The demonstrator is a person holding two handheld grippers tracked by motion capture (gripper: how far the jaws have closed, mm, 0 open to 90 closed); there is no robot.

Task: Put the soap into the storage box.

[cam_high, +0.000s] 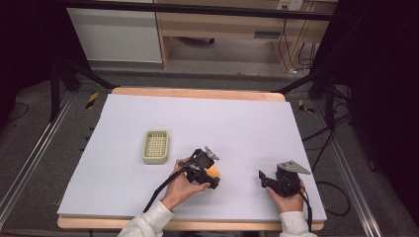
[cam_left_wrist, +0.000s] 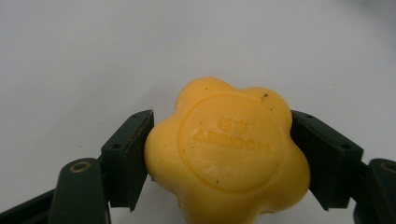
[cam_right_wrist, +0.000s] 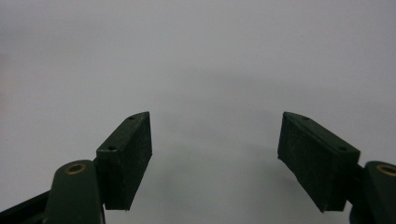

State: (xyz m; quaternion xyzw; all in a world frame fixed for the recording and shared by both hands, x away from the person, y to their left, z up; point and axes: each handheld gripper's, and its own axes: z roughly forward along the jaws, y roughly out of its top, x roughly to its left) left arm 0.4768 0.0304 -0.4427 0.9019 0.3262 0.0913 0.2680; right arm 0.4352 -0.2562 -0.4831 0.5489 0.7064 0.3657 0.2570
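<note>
A yellow flower-shaped soap bar (cam_left_wrist: 229,154) with a stamped round face sits between the jaws of my left gripper (cam_left_wrist: 222,154), which is shut on it from both sides. In the high view the soap (cam_high: 213,171) shows as an orange-yellow spot at the left gripper (cam_high: 211,174), low over the white table sheet near the front middle. My right gripper (cam_high: 263,177) rests near the front right with its jaws apart. In its own view the right gripper (cam_right_wrist: 215,149) is open over bare white surface, nothing between its pads.
A pale green slotted soap dish (cam_high: 156,146) stands on the white sheet (cam_high: 197,118), left of and a little behind the left gripper. Wooden table edges frame the sheet. Black stands and cables lie on the floor around the table.
</note>
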